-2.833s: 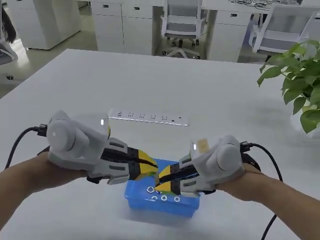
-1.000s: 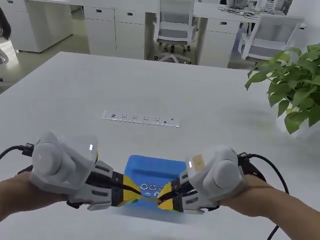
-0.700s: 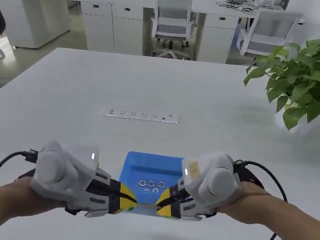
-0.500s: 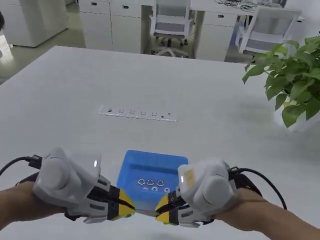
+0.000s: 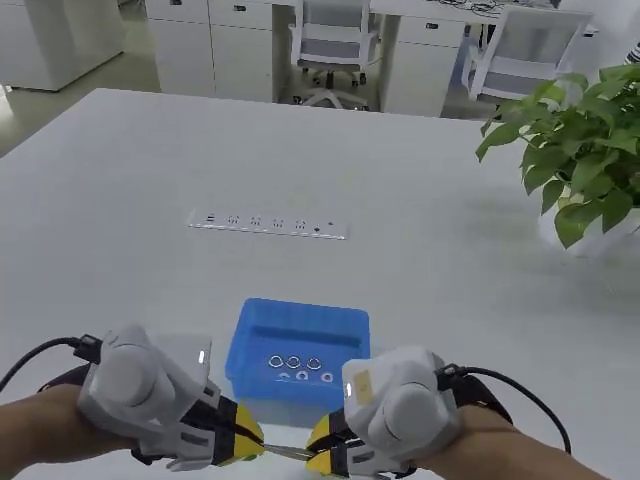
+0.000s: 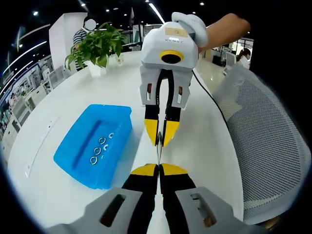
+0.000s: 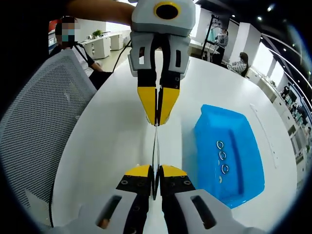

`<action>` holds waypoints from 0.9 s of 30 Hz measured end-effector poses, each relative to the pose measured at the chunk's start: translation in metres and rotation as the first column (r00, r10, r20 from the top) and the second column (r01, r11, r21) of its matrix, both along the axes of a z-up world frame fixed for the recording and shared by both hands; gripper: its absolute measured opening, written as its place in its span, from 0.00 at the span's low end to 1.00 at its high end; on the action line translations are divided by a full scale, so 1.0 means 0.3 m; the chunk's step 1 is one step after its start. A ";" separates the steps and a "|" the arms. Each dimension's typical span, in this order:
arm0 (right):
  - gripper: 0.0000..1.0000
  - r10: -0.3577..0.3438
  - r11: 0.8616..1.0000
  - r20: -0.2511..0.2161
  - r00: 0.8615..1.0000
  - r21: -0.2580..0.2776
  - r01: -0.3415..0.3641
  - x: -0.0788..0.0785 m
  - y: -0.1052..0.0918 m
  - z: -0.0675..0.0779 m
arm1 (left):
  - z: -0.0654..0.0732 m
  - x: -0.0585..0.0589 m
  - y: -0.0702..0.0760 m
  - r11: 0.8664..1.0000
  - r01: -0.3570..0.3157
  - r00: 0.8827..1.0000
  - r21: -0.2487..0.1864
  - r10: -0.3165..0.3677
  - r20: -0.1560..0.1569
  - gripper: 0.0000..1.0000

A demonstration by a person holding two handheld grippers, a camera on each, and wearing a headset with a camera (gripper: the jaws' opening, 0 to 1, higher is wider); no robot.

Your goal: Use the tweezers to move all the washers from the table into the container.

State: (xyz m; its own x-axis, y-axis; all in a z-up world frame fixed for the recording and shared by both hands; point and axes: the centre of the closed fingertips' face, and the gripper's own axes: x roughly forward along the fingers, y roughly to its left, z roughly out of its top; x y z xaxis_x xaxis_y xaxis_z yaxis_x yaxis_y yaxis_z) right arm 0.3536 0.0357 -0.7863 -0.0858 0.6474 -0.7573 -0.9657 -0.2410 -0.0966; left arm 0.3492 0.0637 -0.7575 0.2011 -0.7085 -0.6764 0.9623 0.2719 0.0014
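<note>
A blue container [image 5: 300,335] sits on the white table, with several metal washers [image 5: 296,366] lying inside it. Just in front of it, my left gripper [image 5: 250,442] and right gripper [image 5: 320,452] meet tip to tip. Thin metal tweezers [image 5: 286,452] run between them, and both pairs of jaws are shut on them. In the left gripper view the tweezers [image 6: 159,150] bridge my left gripper [image 6: 159,169] and the right gripper [image 6: 161,138], with the container [image 6: 85,151] off to the left. In the right gripper view the tweezers [image 7: 156,146] pass between the tips of my right gripper [image 7: 156,170].
A white power strip [image 5: 268,224] lies on the table beyond the container. A potted plant [image 5: 580,150] stands at the right edge. Office chairs [image 5: 330,45] and cabinets stand past the far edge. A mesh chair [image 6: 265,146] is close beside the table's near edge.
Both grippers have drawn back toward me, from over the container to just in front of it, still joined at the tweezers. The washers in the container now show unobstructed.
</note>
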 end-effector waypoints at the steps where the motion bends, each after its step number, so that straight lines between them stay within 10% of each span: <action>1: 0.08 -0.002 1.000 0.000 1.000 -0.001 0.002 0.000 0.001 -0.003 | -0.006 0.000 0.002 1.000 0.000 1.000 0.004 0.000 -0.004 0.06; 27: 0.09 -0.012 1.000 -0.014 1.000 -0.021 0.012 -0.008 0.017 -0.049 | -0.114 -0.009 0.037 0.995 0.010 0.998 0.102 -0.004 -0.058 0.06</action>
